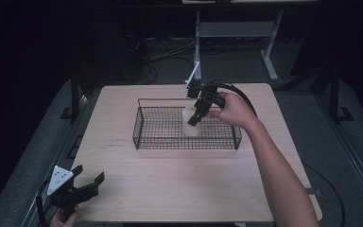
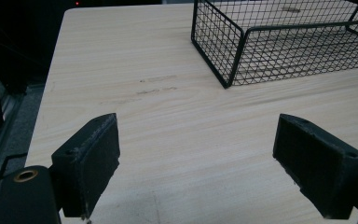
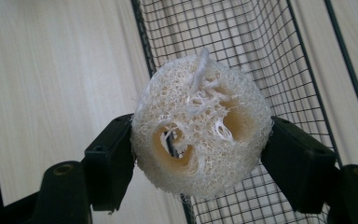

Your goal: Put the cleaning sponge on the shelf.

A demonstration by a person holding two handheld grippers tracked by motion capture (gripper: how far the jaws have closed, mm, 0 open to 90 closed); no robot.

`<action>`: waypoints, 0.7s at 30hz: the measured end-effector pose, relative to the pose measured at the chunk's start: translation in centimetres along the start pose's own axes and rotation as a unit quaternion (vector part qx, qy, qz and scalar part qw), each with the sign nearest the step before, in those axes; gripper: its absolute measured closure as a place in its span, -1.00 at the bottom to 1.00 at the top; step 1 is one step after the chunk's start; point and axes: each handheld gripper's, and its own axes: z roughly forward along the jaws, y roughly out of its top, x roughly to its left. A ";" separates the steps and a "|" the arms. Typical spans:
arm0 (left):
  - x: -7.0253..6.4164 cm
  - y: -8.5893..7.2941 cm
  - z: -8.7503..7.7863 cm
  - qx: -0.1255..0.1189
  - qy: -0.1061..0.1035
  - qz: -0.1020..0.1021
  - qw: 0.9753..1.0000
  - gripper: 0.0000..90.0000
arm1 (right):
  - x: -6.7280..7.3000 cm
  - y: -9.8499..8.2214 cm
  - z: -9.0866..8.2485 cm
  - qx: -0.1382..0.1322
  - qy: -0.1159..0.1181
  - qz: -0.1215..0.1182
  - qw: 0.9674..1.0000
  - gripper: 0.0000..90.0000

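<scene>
- The left gripper (image 1: 89,178) rests low at the near left corner of the table (image 1: 179,189), held by a hand (image 1: 65,218) at the edge.
- Its jaws are spread wide, and between them there is only bare wood; in the left gripper view the two pads (image 2: 89,163) stand well apart from each other.
- Ahead of this gripper and to its right stands the basket (image 2: 233,65), a black wire one, well apart from the jaws.
- The basket (image 1: 144,126) stands in the middle of the table, with its long side toward the person.
- The loofah (image 1: 191,124) is in the right half of the basket, and the right gripper (image 1: 194,119) comes down on it from above.
- The right gripper (image 3: 200,154) pinches the loofah (image 3: 200,135): one jaw presses on each side of it, and its round end with the holes faces the camera.
- A white string (image 3: 199,70) comes out from the top of the loofah.
- Behind the loofah, in the right gripper view, the wire wall (image 3: 142,42) of the basket and its mesh floor are seen, so the loofah hangs over the inside, near one wall.
- I cannot tell if the loofah touches the floor of the basket.
- The right hand (image 1: 231,111) holds its gripper tilted downward, over the far right part of the basket.
</scene>
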 end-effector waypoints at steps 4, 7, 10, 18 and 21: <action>0.0 0.0 -0.1 -0.002 0.000 -0.001 1.000 -0.69 | -0.6 0.0 0.5 0.000 -0.007 0.008 1.000 -0.38; 0.1 0.0 -0.1 -0.002 0.001 -0.001 1.000 -0.69 | -1.1 -0.2 0.9 0.000 -0.011 0.014 1.000 -0.38; 0.0 0.0 -0.1 -0.001 0.000 0.000 1.000 -0.69 | -1.7 -0.4 1.4 0.000 -0.010 0.026 1.000 -0.38; 0.1 0.0 -0.1 -0.002 0.001 -0.001 1.000 -0.69 | -2.5 -0.4 2.5 0.001 -0.007 0.040 0.999 -0.38; 0.1 -0.1 0.0 0.000 0.001 -0.001 1.000 -0.69 | -2.9 -0.5 3.0 0.004 -0.006 0.043 0.999 -0.38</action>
